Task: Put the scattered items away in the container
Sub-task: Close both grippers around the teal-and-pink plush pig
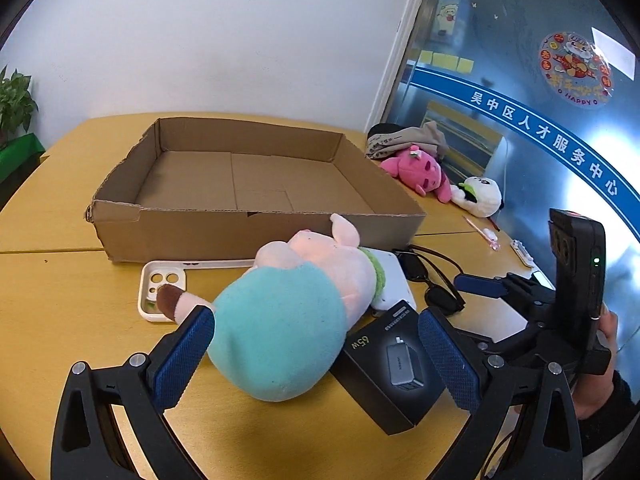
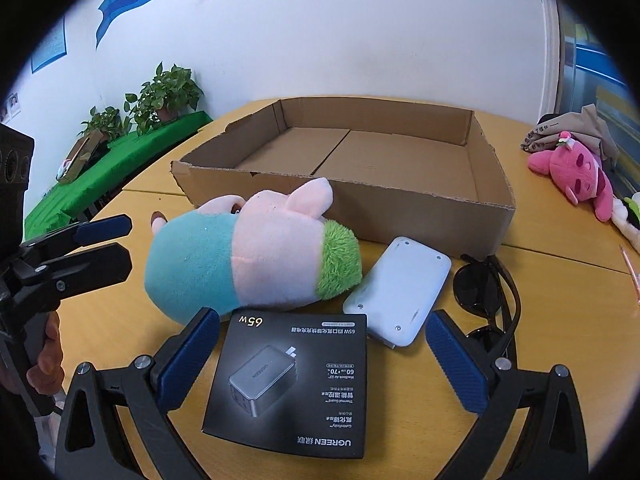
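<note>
An open, empty cardboard box (image 1: 256, 224) (image 2: 360, 204) lies on the yellow table. In front of it lie a pink plush pig in teal (image 1: 288, 308) (image 2: 248, 256), a black charger box (image 1: 396, 364) (image 2: 292, 384), a white power bank (image 1: 394, 284) (image 2: 400, 292), black sunglasses (image 1: 432, 276) (image 2: 488, 288) and a white phone case (image 1: 164, 292). My left gripper (image 1: 316, 356) is open, its fingers either side of the pig's teal body. My right gripper (image 2: 324, 360) is open, its fingers either side of the charger box.
A pink plush (image 1: 420, 172) (image 2: 576, 176), a panda plush (image 1: 480, 196), folded cloth (image 1: 404, 140) and a pink pen (image 1: 482, 234) lie at the table's right. Potted plants (image 2: 160, 96) stand on a green-covered bench at the left.
</note>
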The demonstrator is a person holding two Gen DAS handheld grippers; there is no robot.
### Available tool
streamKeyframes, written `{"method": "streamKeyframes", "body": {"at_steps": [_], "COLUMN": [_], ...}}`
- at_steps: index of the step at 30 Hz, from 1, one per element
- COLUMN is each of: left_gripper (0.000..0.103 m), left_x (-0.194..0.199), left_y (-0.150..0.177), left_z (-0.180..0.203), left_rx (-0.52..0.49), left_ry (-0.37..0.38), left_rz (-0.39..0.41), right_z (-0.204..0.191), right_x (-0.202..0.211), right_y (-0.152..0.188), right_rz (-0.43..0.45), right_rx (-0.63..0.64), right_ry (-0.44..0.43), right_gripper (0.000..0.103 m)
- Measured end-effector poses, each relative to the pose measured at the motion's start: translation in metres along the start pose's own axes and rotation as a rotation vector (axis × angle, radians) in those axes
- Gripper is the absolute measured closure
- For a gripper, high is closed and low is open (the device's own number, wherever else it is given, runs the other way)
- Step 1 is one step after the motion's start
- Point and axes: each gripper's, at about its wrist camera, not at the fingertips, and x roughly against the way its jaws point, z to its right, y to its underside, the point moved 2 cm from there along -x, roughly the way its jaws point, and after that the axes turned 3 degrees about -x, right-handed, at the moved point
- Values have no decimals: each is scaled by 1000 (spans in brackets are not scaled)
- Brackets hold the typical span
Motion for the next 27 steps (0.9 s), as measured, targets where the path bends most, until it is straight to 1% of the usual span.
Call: {"method": "streamKeyframes", "body": {"at_steps": [4, 15, 24, 27], "left_gripper": [0, 0, 0, 0], "left_x": [0, -2, -4, -4], "left_y": [2, 7, 9, 10], "left_z": [0, -10, -15, -17], "left_rx": [-2, 46, 70, 86], "left_ry": [-12, -20, -15, 0], "left_rz": [0, -7, -11, -7], "right_z": [0, 0, 1, 1], "right_x": [0, -3, -5, -6], "right_y": [1, 4, 8, 8], "right_rz": [-4, -24, -35, -38], "right_rx": [-12, -10, -18, -20], "right_ry": [2, -1, -9, -17], "right_gripper": [1, 1, 1, 1]}}
